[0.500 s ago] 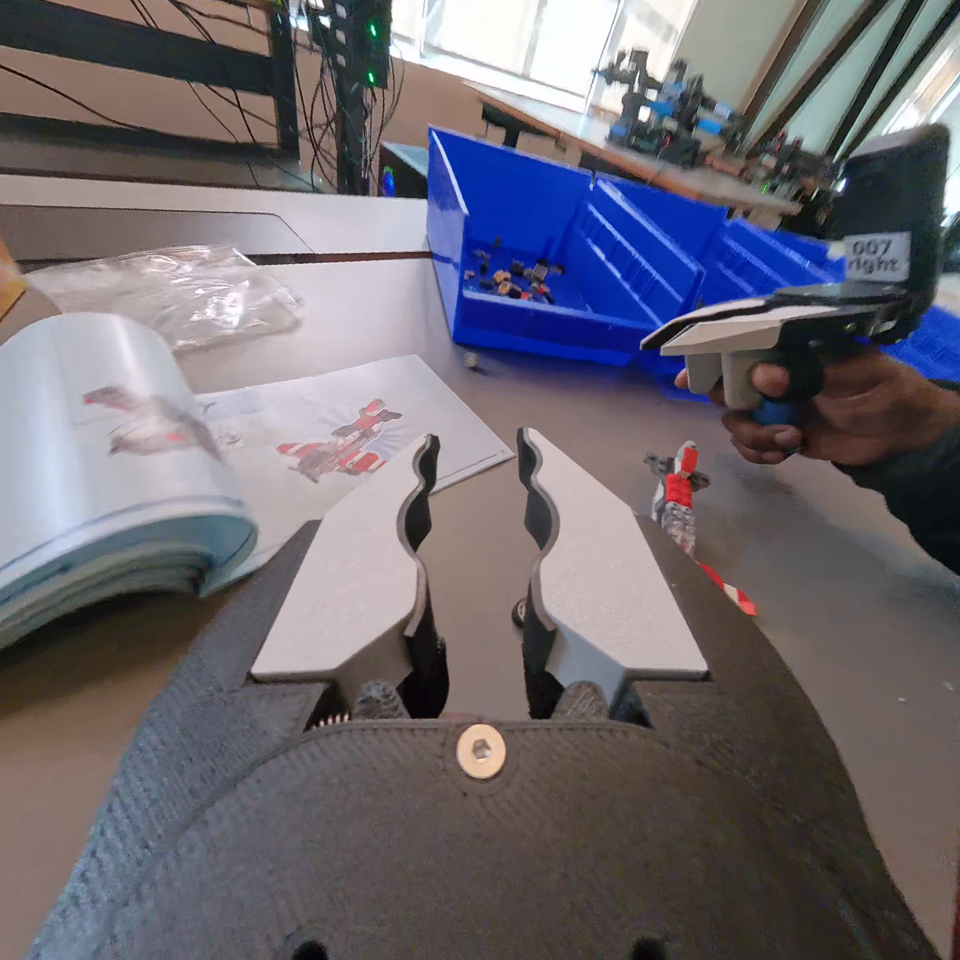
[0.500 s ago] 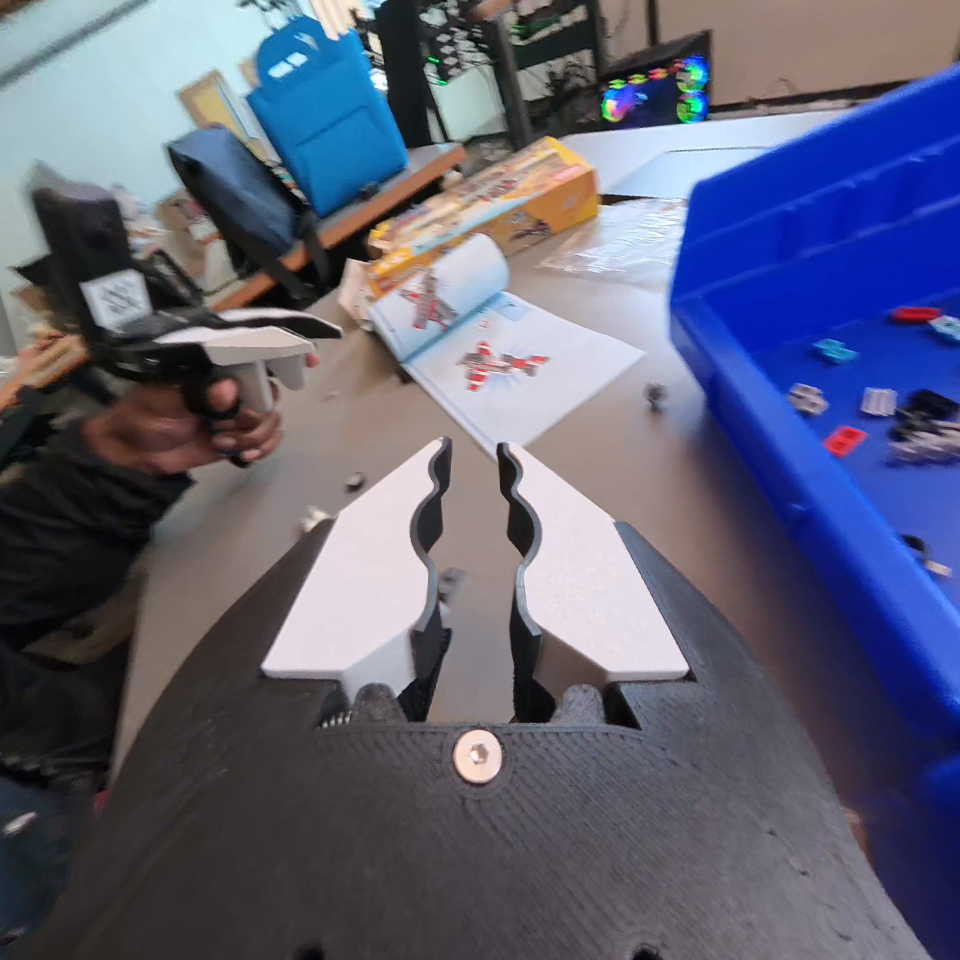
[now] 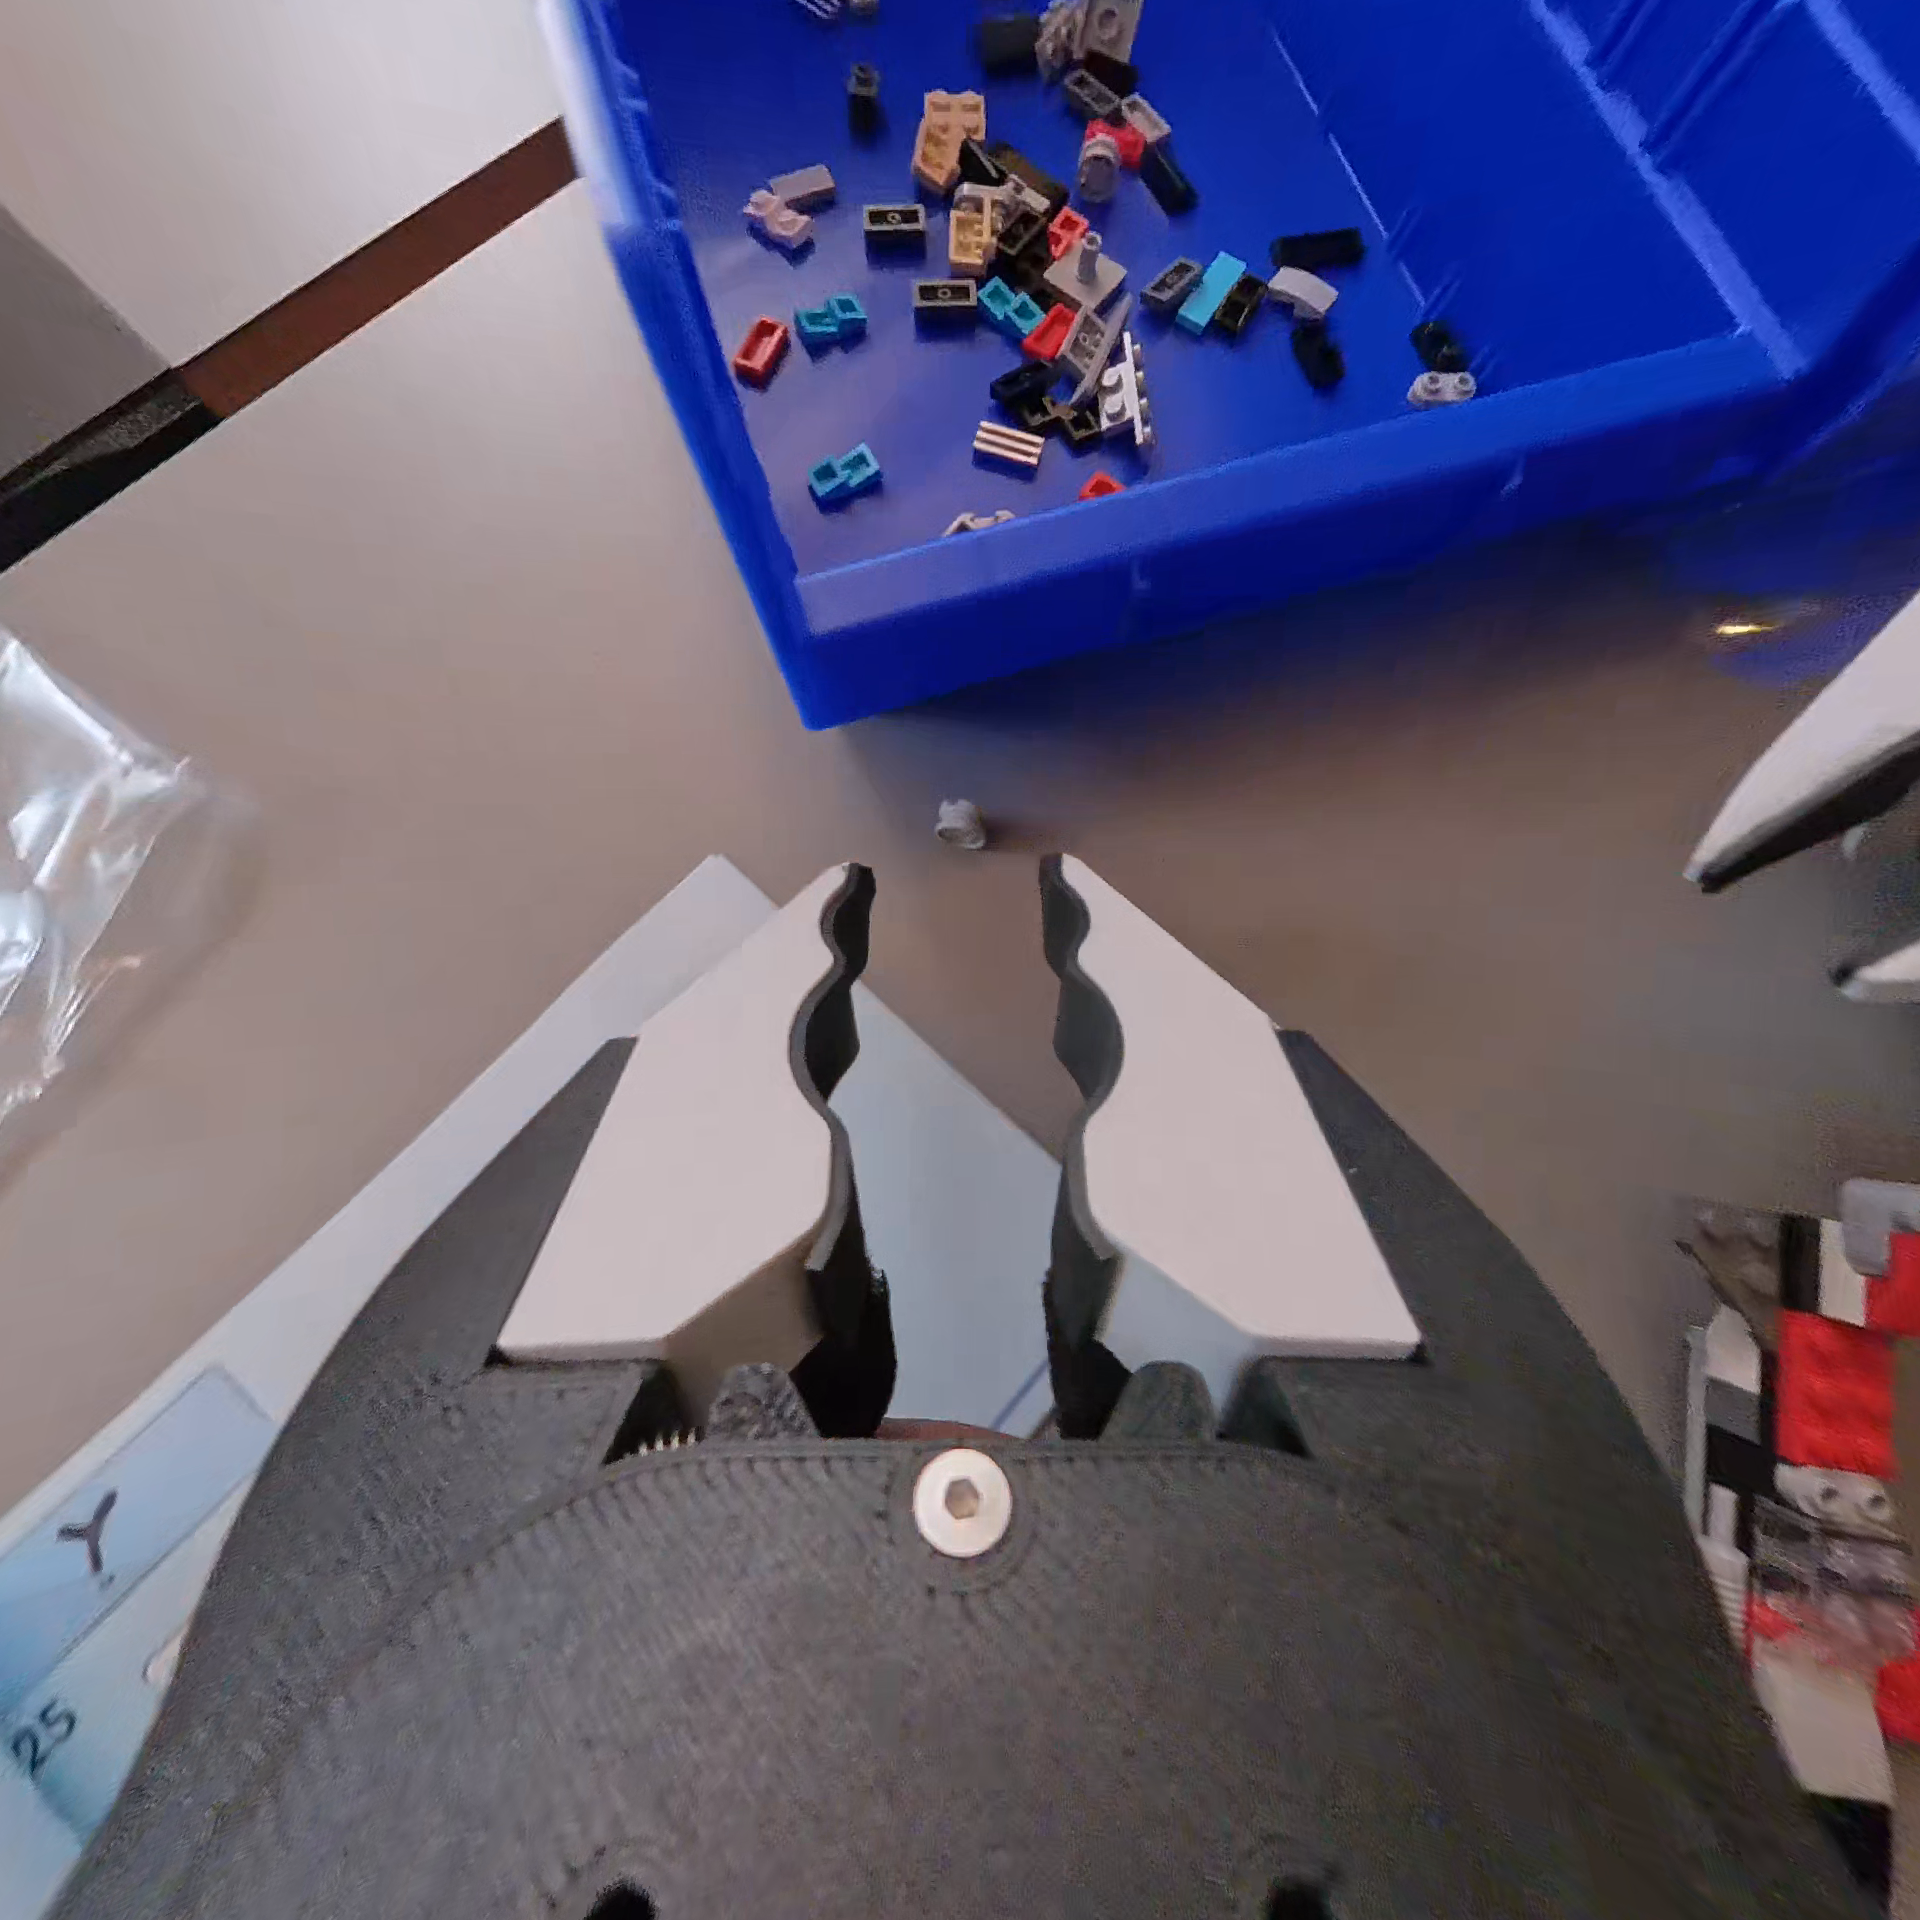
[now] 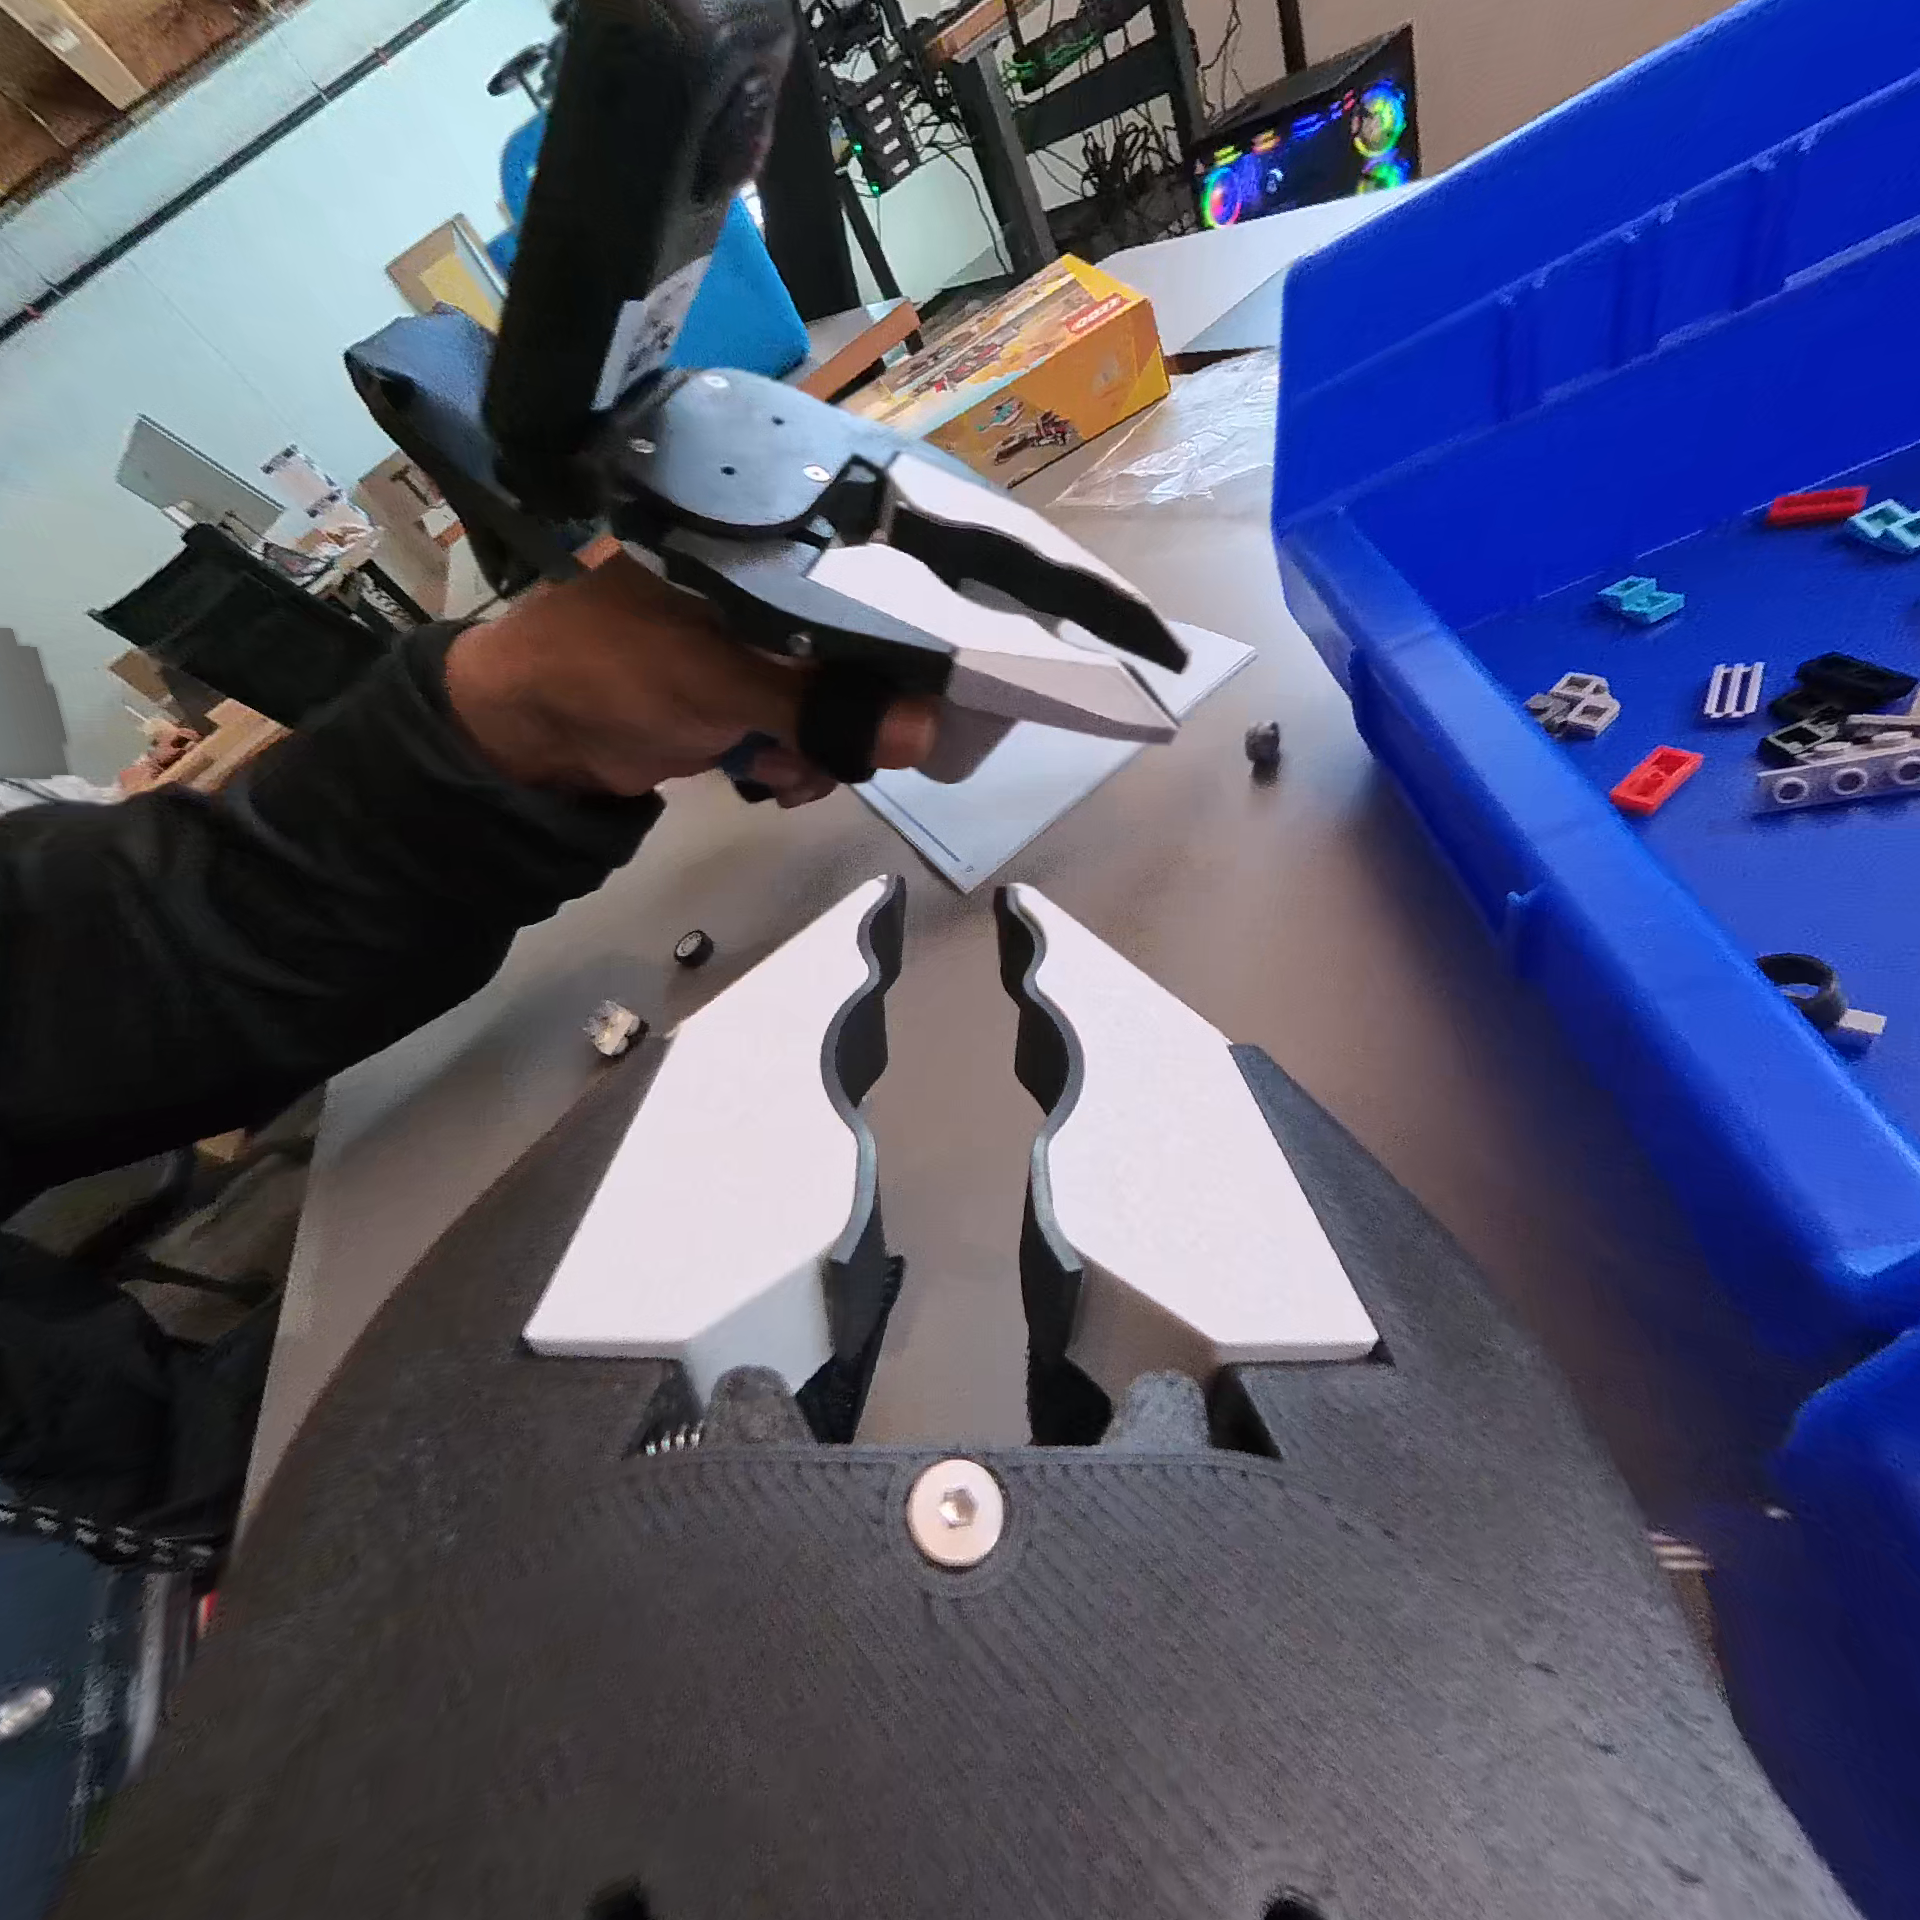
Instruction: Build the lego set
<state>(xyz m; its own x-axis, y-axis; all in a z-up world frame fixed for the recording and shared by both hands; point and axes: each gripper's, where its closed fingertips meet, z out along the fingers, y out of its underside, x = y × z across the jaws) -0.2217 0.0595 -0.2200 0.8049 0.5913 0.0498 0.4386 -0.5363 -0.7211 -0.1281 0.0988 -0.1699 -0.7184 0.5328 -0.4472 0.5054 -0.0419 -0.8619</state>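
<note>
**Both claws empty as a stray piece waits by the parts bin**

A grey table point(image 3: 436, 665) carries the work, with a large blue bin point(image 3: 1195, 582) of loose bricks point(image 3: 1039, 260) standing at its far side. An open instruction booklet point(image 4: 1039, 790) lies in front of the bin, a yellow set box point(image 4: 1039, 384) sits farther back, and a clear plastic bag point(image 3: 73, 862) lies to the left. At the right edge of the left wrist view a partly built red, white and black model point(image 3: 1818, 1455) shows, blurred.

The left gripper point(image 3: 951, 883) hangs over the booklet's corner, tilted down toward the table, its jaws parted by a moderate gap and holding nothing. The right gripper point(image 4: 948, 904) sits low beside the bin, also parted and empty.

Just beyond the left gripper's tips, slightly to the right and not touching them, lies a small grey round piece point(image 3: 958, 823), between the claw and the bin's front wall. A small black wheel point(image 4: 693, 948) and a pale small part point(image 4: 613, 1029) rest on the table left of the right gripper.

The grey piece looks light, hard and smooth, likely to roll or skid if nudged. A grip across its short body, with the jaws closing squarely from either side, would probably hold best. The model seems fragile at its joints and better taken by its thick middle.
</note>
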